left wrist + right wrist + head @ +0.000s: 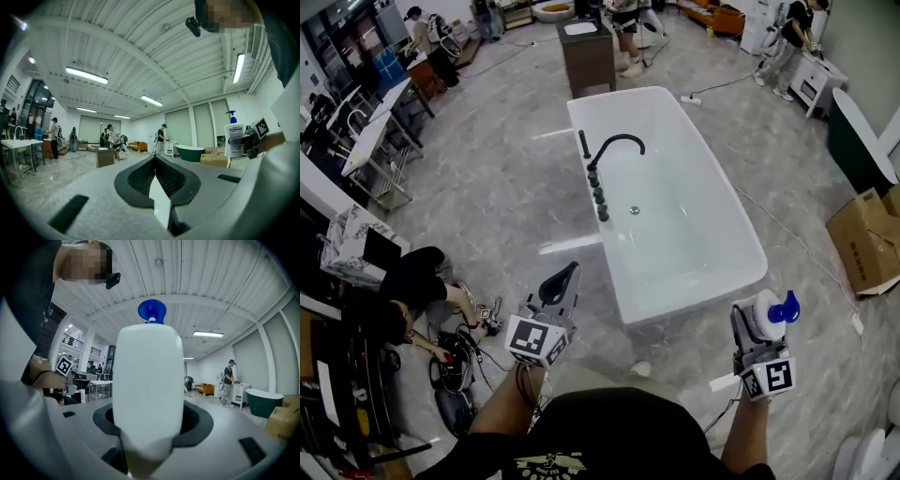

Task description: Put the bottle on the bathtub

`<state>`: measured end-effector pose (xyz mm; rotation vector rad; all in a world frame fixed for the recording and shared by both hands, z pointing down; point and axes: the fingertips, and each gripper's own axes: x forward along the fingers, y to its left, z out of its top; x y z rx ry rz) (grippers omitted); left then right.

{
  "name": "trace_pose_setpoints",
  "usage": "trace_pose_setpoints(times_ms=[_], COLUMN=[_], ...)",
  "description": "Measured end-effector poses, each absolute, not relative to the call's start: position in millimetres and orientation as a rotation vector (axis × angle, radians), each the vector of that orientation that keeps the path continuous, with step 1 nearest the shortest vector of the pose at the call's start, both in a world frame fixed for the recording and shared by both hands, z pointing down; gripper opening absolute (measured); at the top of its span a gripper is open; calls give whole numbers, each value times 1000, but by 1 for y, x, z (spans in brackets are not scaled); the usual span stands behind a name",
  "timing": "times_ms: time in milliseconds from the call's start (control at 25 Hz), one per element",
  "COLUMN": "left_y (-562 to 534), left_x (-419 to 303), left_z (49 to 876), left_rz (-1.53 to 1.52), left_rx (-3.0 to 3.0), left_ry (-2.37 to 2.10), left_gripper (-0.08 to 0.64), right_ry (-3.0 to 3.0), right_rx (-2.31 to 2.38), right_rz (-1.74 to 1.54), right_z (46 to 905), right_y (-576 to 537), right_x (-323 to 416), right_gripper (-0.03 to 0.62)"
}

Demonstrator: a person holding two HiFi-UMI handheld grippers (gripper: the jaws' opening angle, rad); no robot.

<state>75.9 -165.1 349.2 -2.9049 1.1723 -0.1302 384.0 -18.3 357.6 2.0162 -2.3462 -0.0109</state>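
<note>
Nearest to the person, the right tool is clamped on the white bottle, its two jaws pressing on the lower part of the body. The bottle stands upright in the tool, with its blue pump head on top. It is in the air above the floor, not yet over the bathtub, just off the near right corner of it. The left tool is held up beside it, well apart, with its jaws together and nothing between them.

I judge the bottle to be smooth plastic, stiff enough for a firm hold but a little slippery, and somewhat top-heavy because of the pump. How full it is I cannot tell. The hold on the wide body looks right; the pump head would be a bad place to grip, as it may turn or sink.

Farther on, the bathtub is white and glossy, with a narrow rounded rim. A black faucet stands on its left long edge. On such a rim the bottle could slide or tip, so it needs a flat part and a gentle release.
</note>
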Motion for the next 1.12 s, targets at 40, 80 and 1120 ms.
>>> trace_pose_setpoints(times_ms=[40, 80, 1120], left_y=[-166, -166, -261], left_x=[74, 71, -7], left_z=[349, 348, 420], left_rz=[-126, -124, -175], left_rx=[-2892, -2879, -2807], left_ry=[1199, 1227, 1497], left_gripper=[9, 9, 9], right_ry=[-2357, -2369, -2590], right_rx=[1997, 1985, 1787], right_rz=[-30, -38, 159], right_z=[356, 357, 476], right_y=[-25, -32, -191], right_x=[387, 389, 325], right_gripper=[258, 258, 258])
